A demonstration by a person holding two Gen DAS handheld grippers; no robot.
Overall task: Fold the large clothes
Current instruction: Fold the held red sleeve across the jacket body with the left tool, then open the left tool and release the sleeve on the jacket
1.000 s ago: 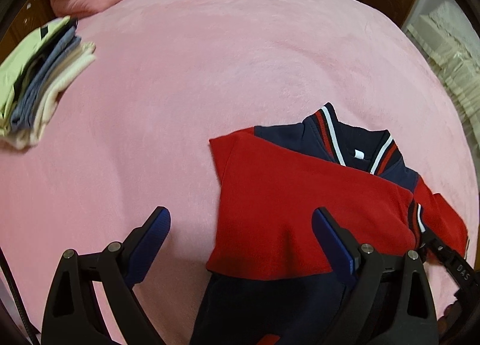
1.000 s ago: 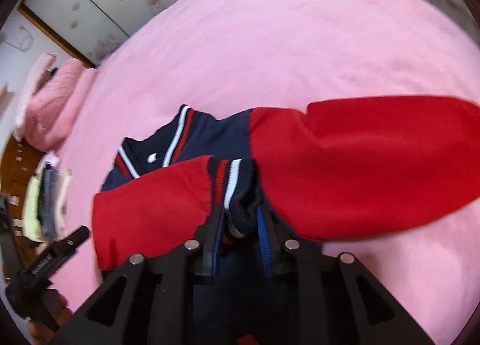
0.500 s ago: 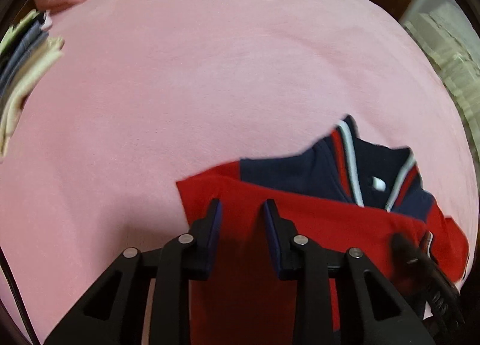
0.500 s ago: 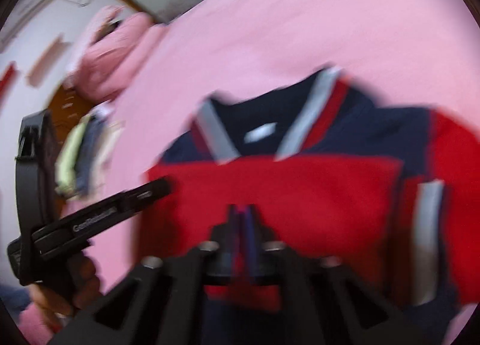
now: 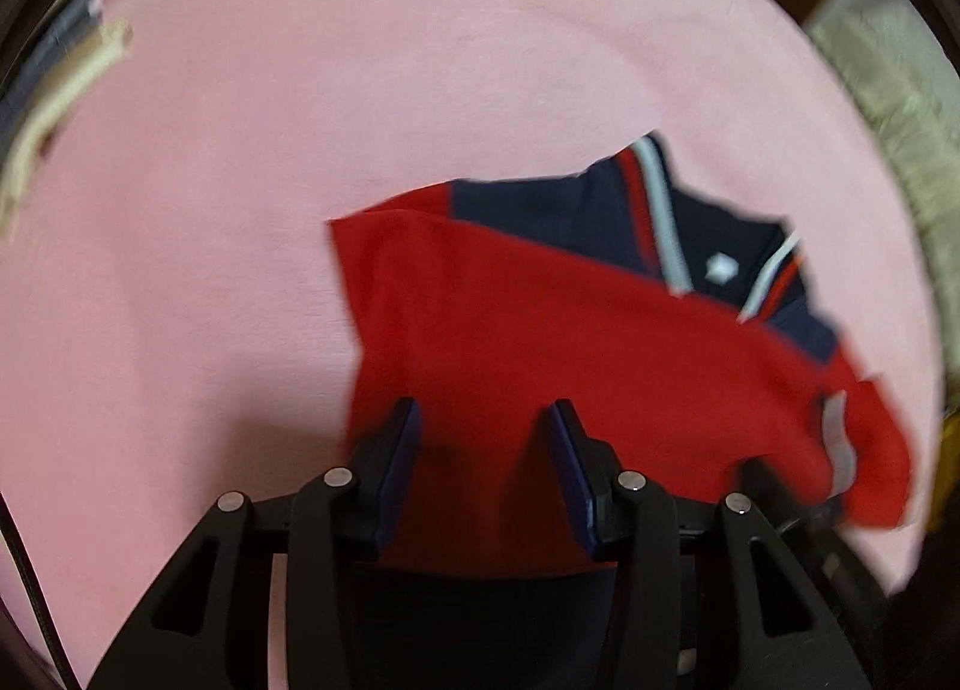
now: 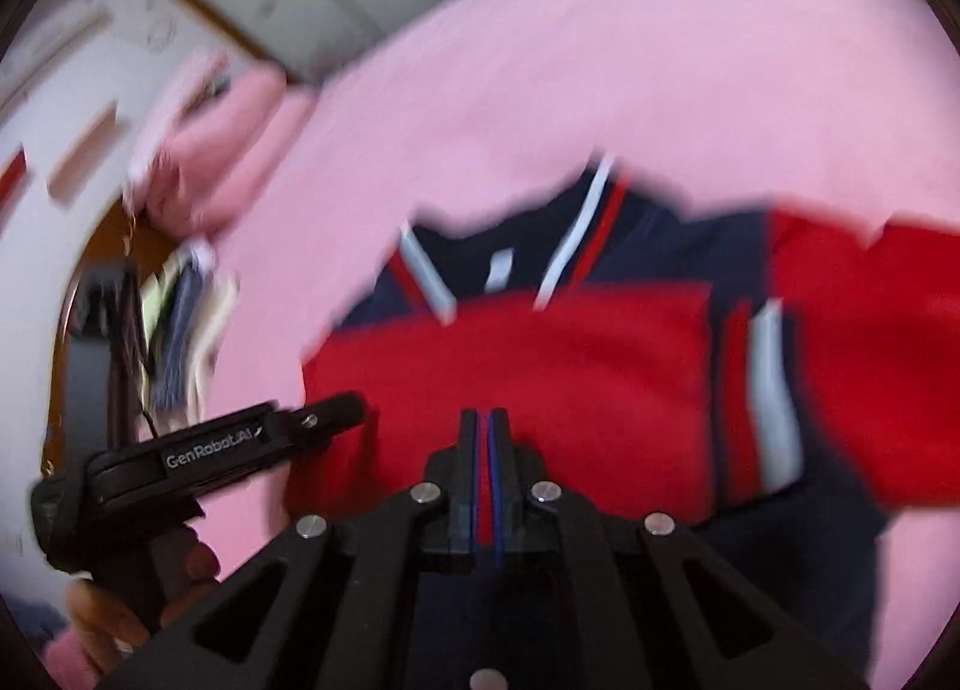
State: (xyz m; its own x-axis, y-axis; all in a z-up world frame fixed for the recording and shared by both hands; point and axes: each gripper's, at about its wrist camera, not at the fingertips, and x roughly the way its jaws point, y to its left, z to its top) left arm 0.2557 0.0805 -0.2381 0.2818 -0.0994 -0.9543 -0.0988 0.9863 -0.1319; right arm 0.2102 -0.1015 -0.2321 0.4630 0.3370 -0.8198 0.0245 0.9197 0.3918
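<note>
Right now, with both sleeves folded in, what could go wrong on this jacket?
The left gripper, jaws opening over the folded red sleeve, may drag it back open. The right gripper is shut with no cloth visibly between its pads, so it may lift nothing. Both views are blurred, so the jacket edges are hard to judge.

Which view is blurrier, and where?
Right wrist view: heavy motion smear across the red and navy jacket and pink bedspread; its own claw stays sharp. Left wrist view: milder blur, worst on the folded clothes stack at the rim; fisheye bends both.
</note>
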